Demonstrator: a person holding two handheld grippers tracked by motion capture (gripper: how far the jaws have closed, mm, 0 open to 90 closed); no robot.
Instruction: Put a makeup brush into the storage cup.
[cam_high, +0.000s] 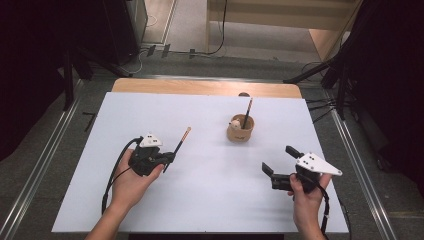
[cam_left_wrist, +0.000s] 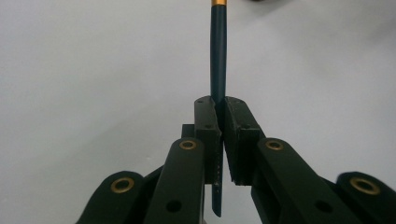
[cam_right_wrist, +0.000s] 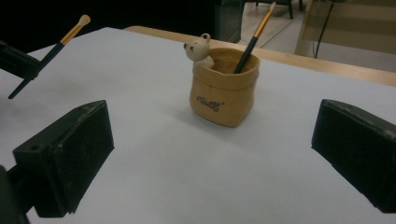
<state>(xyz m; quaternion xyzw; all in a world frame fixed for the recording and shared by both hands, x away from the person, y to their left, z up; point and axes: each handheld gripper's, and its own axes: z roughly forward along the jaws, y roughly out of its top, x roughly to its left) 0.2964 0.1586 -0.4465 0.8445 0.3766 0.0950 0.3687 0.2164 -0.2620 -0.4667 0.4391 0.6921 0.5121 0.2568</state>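
While the left tongs (cam_left_wrist: 219, 121) pinch a brush (cam_left_wrist: 218, 56), the right tongs (cam_right_wrist: 210, 154) gape wide.

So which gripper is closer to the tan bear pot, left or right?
Right, by a little. The right gripper sits open, near-right of the tan bear pot; the left gripper, clamping a brush, is farther off to its left.

Holder (cam_high: 240, 130) mid-table (cam_high: 210, 200), brush (cam_high: 247, 113) inside; second brush (cam_high: 181, 141) left.
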